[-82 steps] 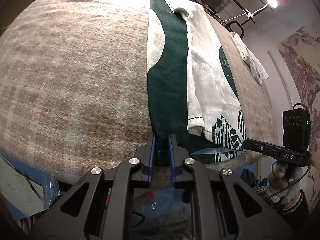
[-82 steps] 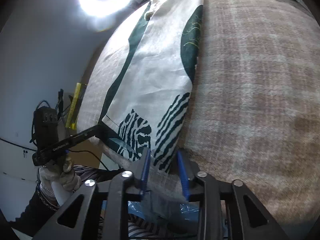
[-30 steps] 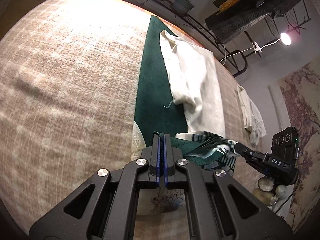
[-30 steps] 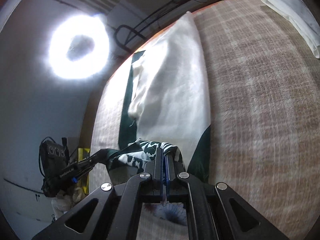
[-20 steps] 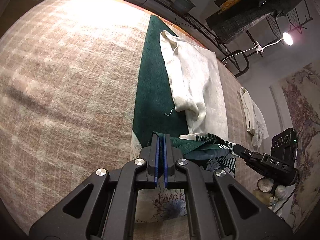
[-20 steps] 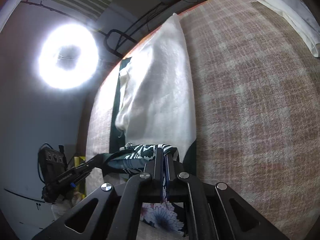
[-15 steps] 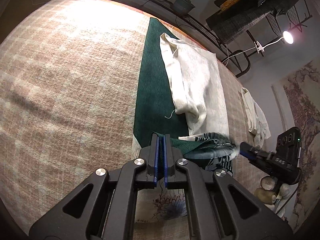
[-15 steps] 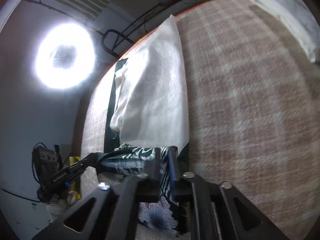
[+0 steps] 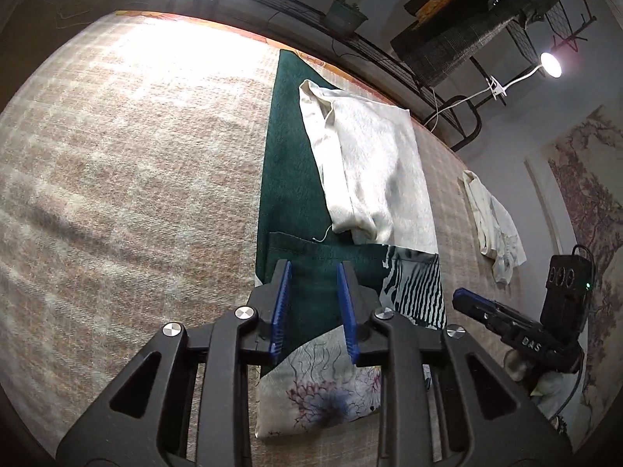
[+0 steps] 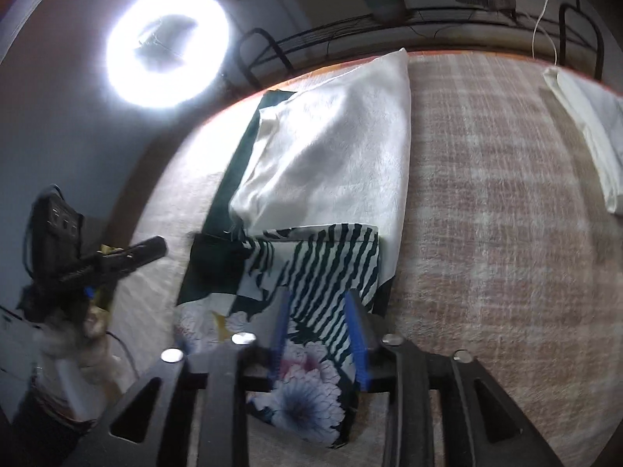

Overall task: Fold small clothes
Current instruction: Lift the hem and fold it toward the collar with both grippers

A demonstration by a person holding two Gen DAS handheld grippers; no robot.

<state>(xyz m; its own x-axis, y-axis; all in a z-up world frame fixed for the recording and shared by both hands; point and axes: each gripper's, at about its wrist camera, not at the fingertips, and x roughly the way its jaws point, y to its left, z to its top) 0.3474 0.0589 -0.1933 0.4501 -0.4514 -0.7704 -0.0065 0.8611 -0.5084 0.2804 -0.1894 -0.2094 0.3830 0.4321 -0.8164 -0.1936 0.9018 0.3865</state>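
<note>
A dark green and white patterned garment (image 9: 296, 179) lies on the brown plaid blanket (image 9: 117, 179). Its near end is folded over, showing a zebra-striped patch (image 9: 412, 288) and a floral side (image 9: 323, 389). My left gripper (image 9: 313, 268) is open just above the folded green edge, holding nothing. My right gripper (image 10: 317, 299) is open above the striped fold (image 10: 331, 264), also empty. The garment (image 10: 335, 155) shows white at its far end in the right wrist view. Each gripper appears in the other's view, the right gripper (image 9: 467, 299) and the left gripper (image 10: 155, 247).
A crumpled white cloth (image 9: 494, 222) lies on the blanket to the right; it also shows in the right wrist view (image 10: 584, 116). A metal rail (image 9: 350, 50) runs along the blanket's far edge. A bright ring light (image 10: 167, 43) stands behind.
Both grippers carried the garment's near edge forward over the rest, then opened and let it go. The folded edge now lies flat on the garment.
</note>
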